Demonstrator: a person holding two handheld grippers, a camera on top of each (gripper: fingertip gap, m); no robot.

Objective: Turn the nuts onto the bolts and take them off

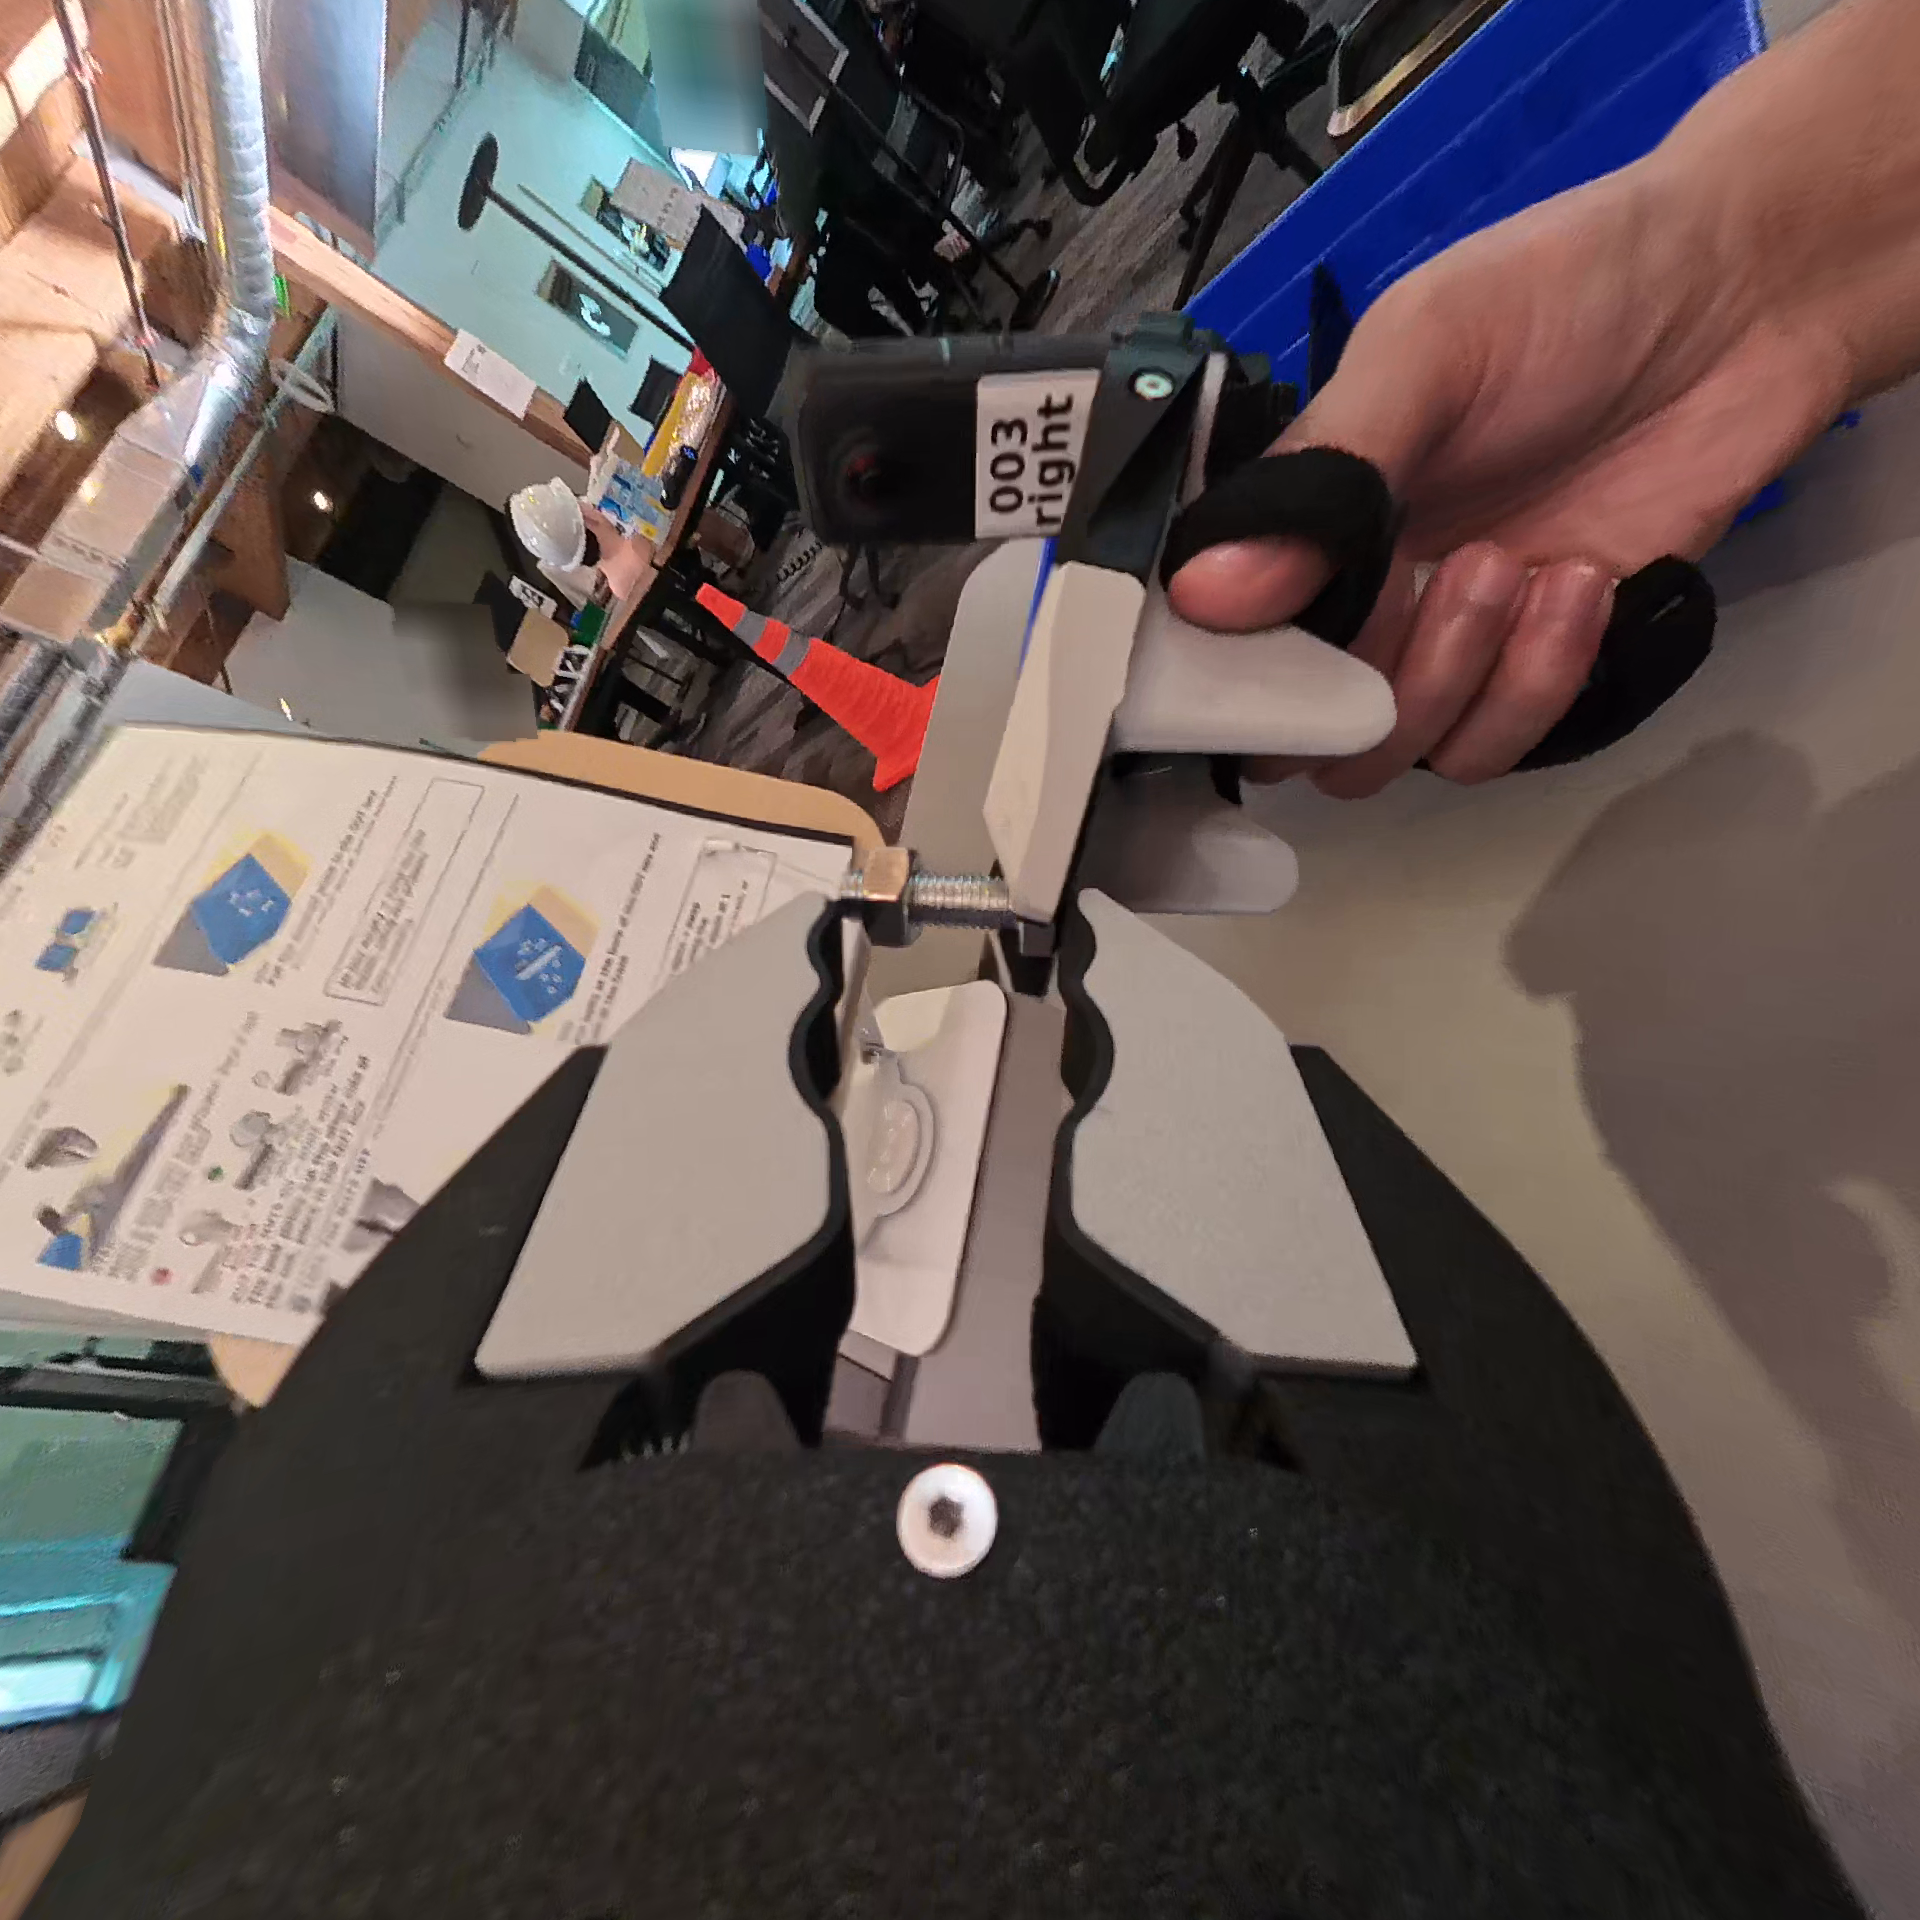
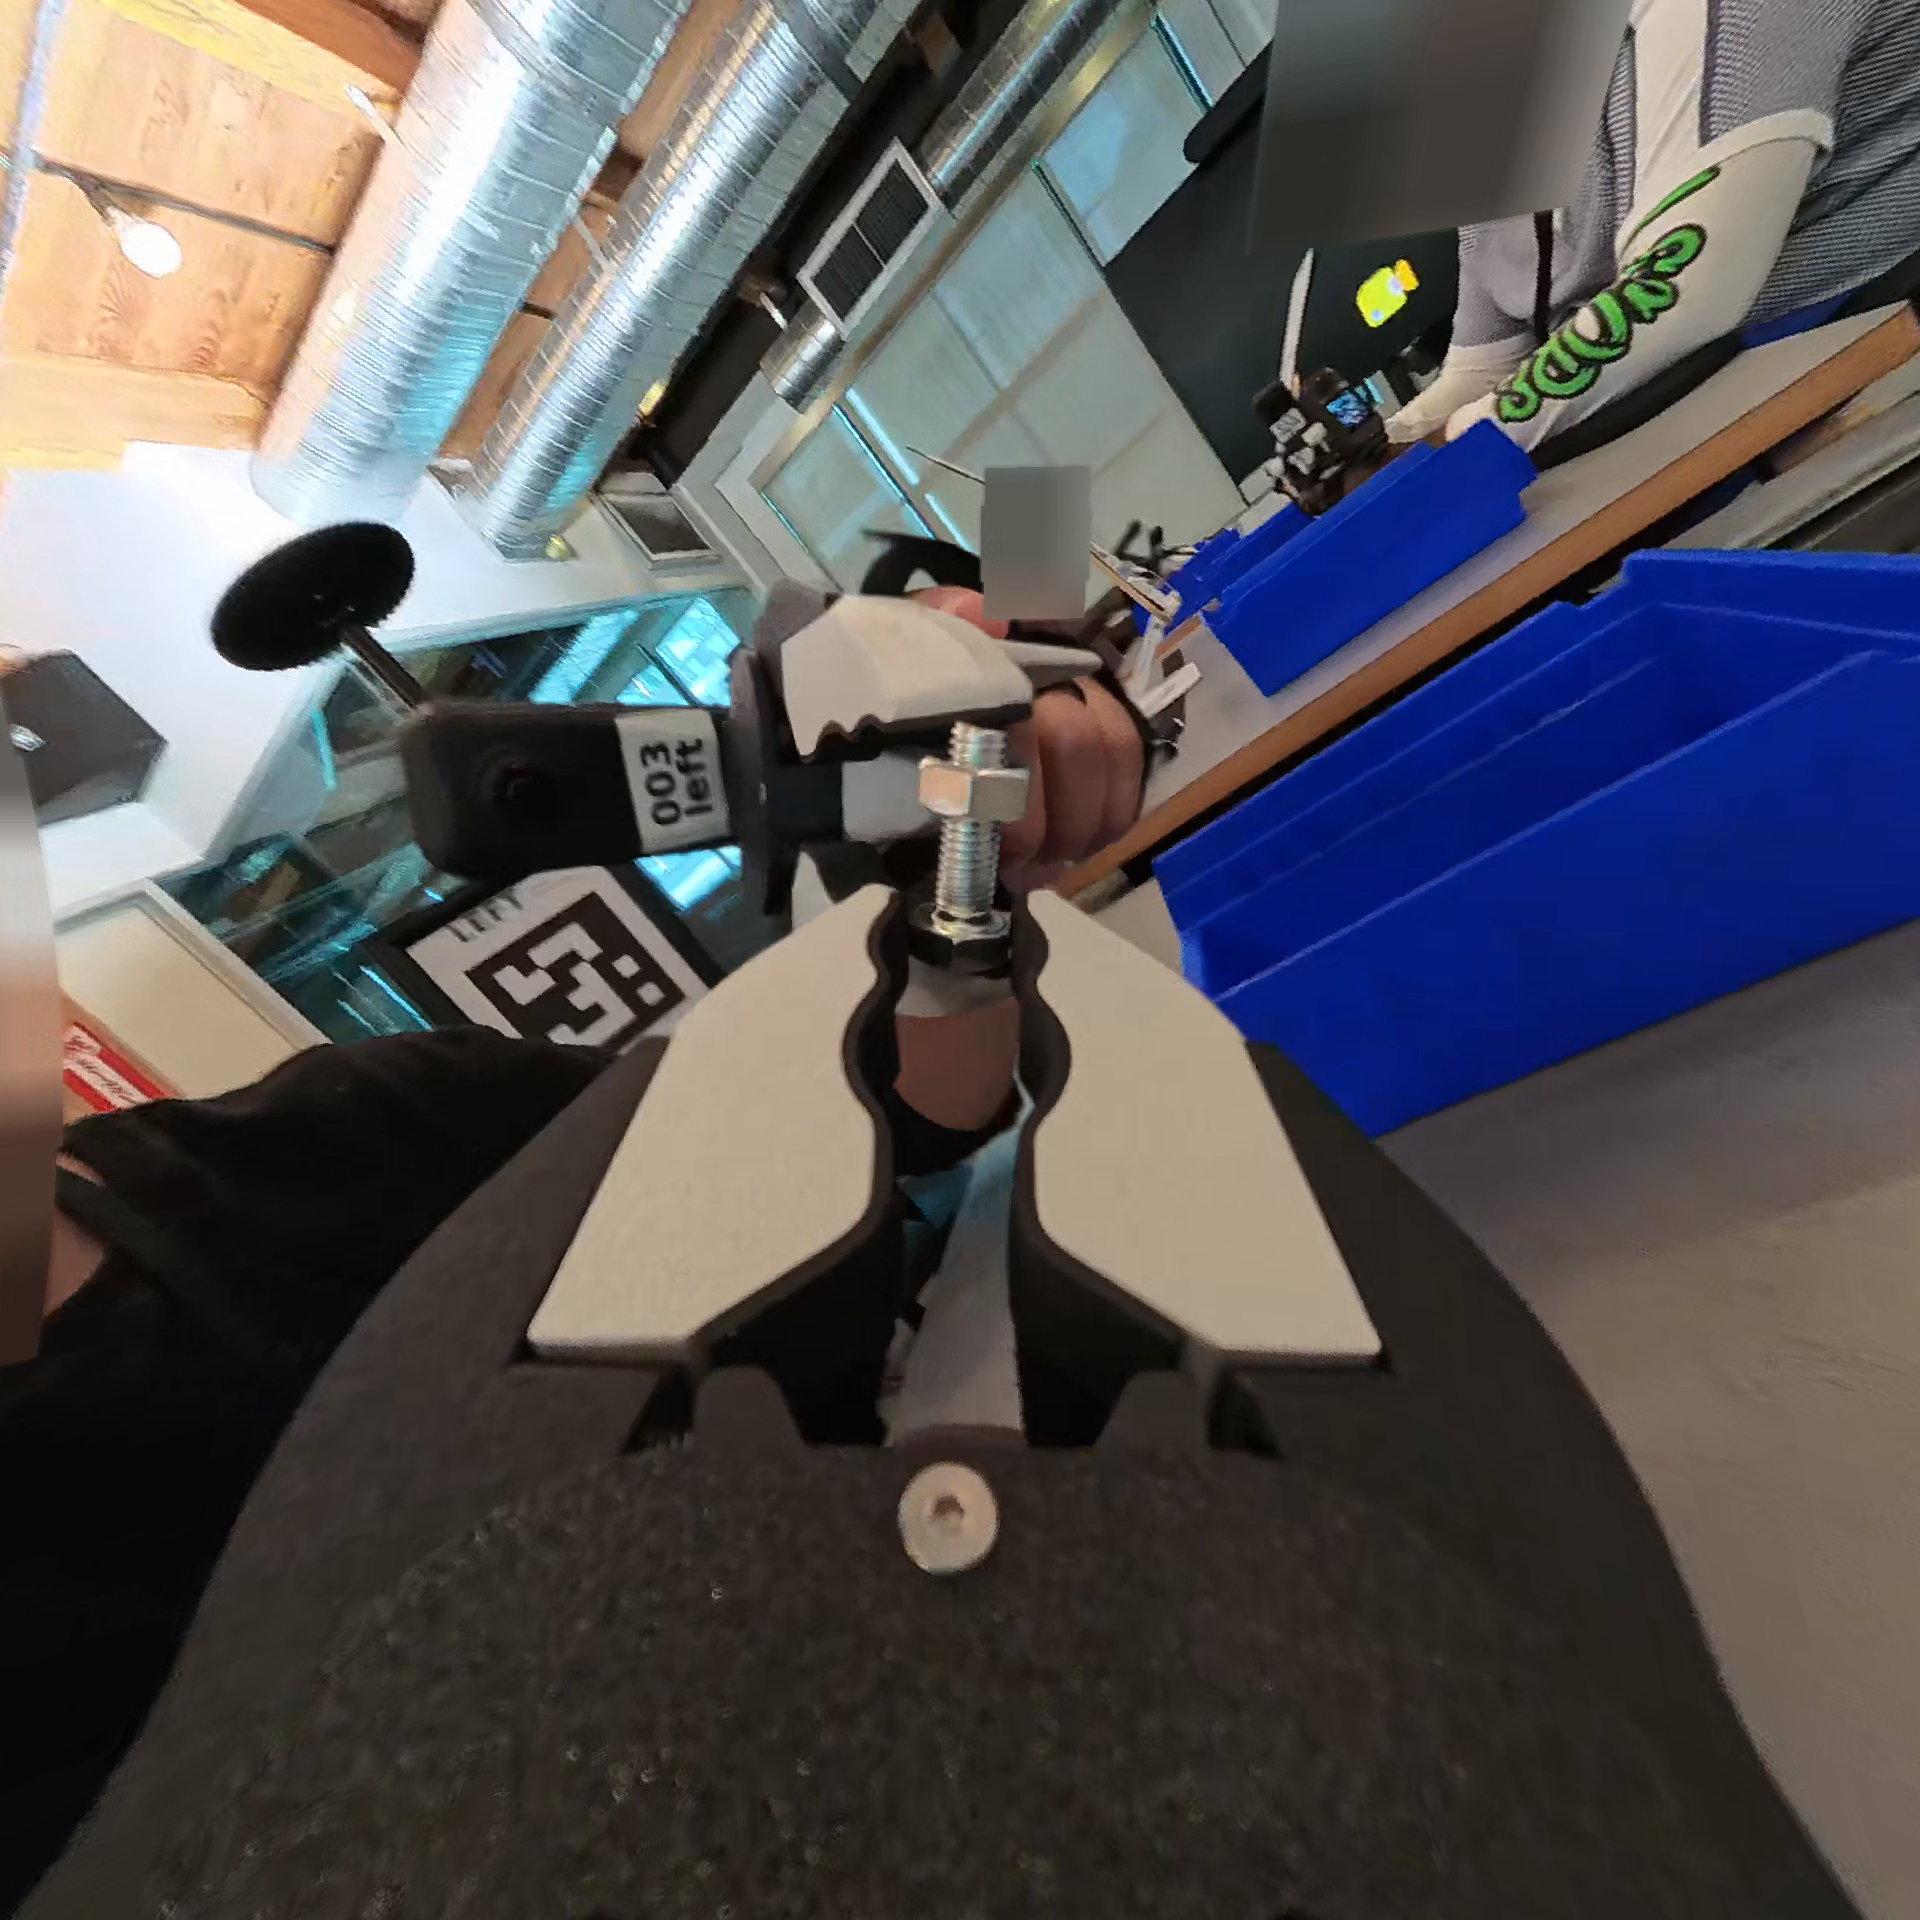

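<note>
- The right gripper (image 2: 958, 961) is clamping the hex head of the bolt (image 2: 966, 862) between its fingertips, jaws nearly closed, with the threaded shaft pointing away from its camera
- The square nut (image 2: 974, 793) is sitting about halfway along the thread, and the left gripper (image 2: 914, 774) is closing on it from the left
- In the left wrist view, the left gripper (image 1: 940, 925) is holding the nut (image 1: 883, 894) near its left fingertip; the bolt (image 1: 956, 891) is lying across, running right into the right gripper (image 1: 1039, 904)
- A hand (image 1: 1538, 499) is holding the right gripper's handle
- A blue bin (image 2: 1558, 862) is standing on the grey table (image 2: 1662, 1299) at the right
- A printed instruction sheet (image 1: 364, 987) is lying at the left
</note>
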